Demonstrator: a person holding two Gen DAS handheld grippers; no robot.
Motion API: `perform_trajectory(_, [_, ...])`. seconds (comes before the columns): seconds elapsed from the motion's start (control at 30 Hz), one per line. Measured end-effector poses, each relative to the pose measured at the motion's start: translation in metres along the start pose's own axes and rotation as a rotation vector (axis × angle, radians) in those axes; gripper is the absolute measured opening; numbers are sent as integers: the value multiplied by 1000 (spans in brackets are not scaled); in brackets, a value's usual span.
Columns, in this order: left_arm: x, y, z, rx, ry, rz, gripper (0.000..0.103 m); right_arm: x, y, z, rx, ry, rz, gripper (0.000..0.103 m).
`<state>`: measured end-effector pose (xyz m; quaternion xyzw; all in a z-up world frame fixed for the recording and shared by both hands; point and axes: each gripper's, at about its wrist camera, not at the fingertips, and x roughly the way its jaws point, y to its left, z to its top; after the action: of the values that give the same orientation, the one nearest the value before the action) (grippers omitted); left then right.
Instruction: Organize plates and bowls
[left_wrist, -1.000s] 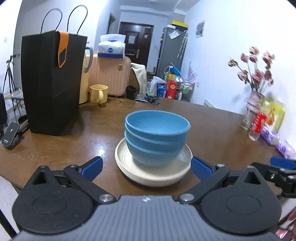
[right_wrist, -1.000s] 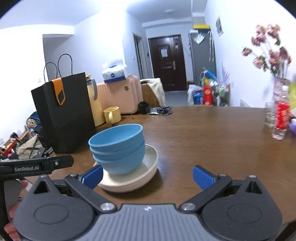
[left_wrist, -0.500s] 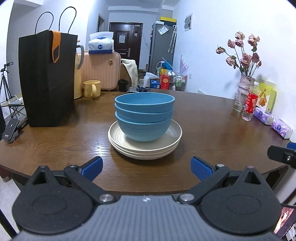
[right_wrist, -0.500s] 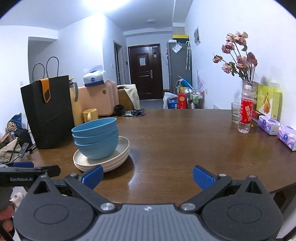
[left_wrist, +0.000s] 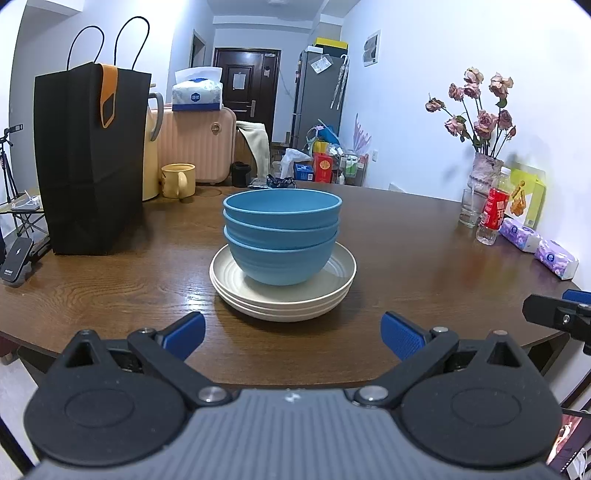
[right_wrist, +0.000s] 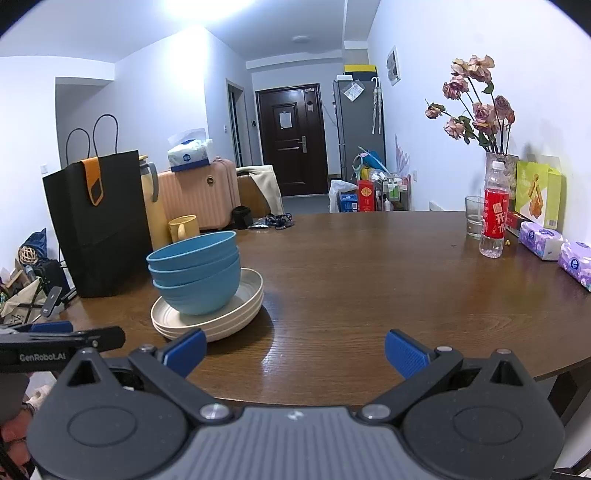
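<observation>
Three blue bowls (left_wrist: 281, 232) sit nested on a stack of cream plates (left_wrist: 282, 291) on a brown wooden tabletop (left_wrist: 406, 251), toward its left part and a little in from the near edge. The left gripper (left_wrist: 291, 330) hangs just off that near edge, squarely facing the stack, its blue fingertips spread wide with nothing between them. The right gripper (right_wrist: 295, 352) hovers over the near edge to the right of the stack, jaws equally wide and empty.

The sorting looks finished, or close to it. The danger from here is a careless move: a fingertip catching the plate rim or the lowest bowl could push the whole pile, and the bowls, standing tall on the plates, would likely tip or slide first. A black paper bag (left_wrist: 90, 162) stands upright near the left edge, beside the stack, and a yellow mug (left_wrist: 178, 180) sits behind it, so a shove that way meets obstacles.

The right half of the tabletop is broad and bare up to the red-labelled bottle (right_wrist: 493, 214), glass (right_wrist: 474, 220) and tissue packs (right_wrist: 541, 242) along the right edge. The near edge offers free room for both tools.
</observation>
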<state>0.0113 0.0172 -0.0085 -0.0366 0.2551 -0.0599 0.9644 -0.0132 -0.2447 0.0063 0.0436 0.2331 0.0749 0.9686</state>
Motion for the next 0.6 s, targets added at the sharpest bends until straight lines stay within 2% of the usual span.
perform_trajectory(0.6, [0, 0, 0, 3, -7, -2, 103, 0, 1, 0, 0, 0, 2, 103])
